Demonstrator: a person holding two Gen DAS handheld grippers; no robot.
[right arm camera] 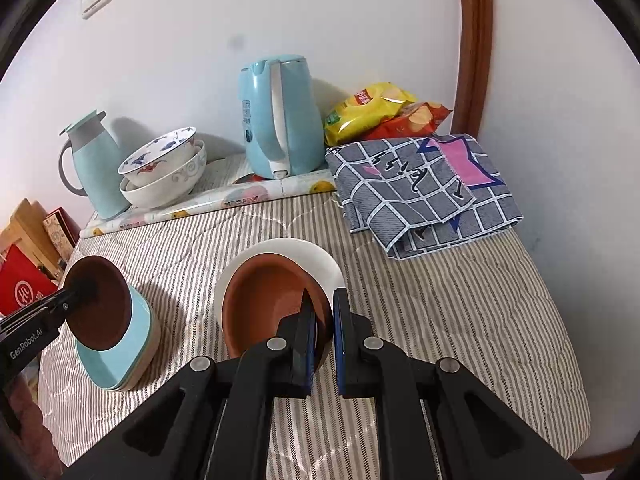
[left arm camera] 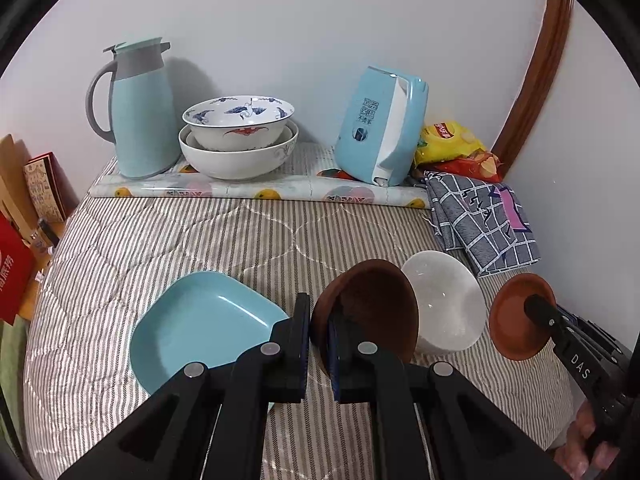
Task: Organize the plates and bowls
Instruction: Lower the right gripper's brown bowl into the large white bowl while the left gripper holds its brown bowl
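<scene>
Each gripper is clamped on a brown bowl's rim: the left gripper (left arm camera: 319, 344) lifts its dark bowl (left arm camera: 366, 308) above the blue plate (left arm camera: 204, 324), while the right gripper (right arm camera: 324, 336) holds its brown bowl (right arm camera: 272, 300) over the white bowl (right arm camera: 316, 258), seemingly for nesting.

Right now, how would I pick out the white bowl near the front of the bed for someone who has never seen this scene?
On the striped quilt, look in front of the checked cloth, well forward of the kettle. The white bowl sits there, plain and unpatterned, unlike the painted bowls stacked at the back. The right gripper holds a brown bowl just over it.
</scene>
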